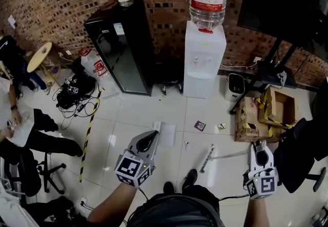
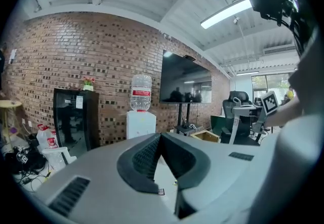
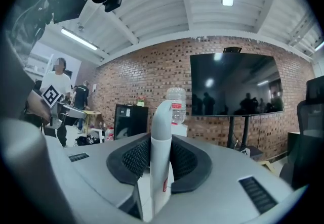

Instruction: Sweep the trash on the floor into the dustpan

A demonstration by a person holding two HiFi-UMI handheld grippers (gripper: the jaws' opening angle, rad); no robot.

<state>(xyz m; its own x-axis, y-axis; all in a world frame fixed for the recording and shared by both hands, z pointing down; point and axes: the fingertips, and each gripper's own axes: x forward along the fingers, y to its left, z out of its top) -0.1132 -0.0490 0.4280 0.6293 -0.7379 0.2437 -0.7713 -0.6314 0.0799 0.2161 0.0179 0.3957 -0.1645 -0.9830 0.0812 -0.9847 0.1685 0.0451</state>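
Observation:
My right gripper (image 1: 260, 150) (image 3: 161, 153) is shut on the white handle (image 3: 161, 132) of a broom. The handle (image 1: 230, 155) runs left, low over the tiles, to the brush head (image 1: 206, 158). Small bits of trash lie on the white floor ahead: a dark square wrapper (image 1: 200, 125), a pale scrap (image 1: 221, 126) and a tiny piece (image 1: 186, 144). My left gripper (image 1: 151, 138) (image 2: 161, 139) has its jaws together, and nothing shows between them. Just past its tip a flat white thing (image 1: 165, 132) lies on the floor; I cannot tell whether it is the dustpan.
A water dispenser (image 1: 204, 57) and a black glass-door cabinet (image 1: 123, 49) stand against the brick wall. Cardboard boxes (image 1: 266, 113) and a TV stand (image 1: 277, 69) are at the right, with an office chair (image 1: 302, 159) beside me. Cables (image 1: 74, 93), striped floor tape (image 1: 89, 128) and a seated person (image 1: 31, 133) are on the left.

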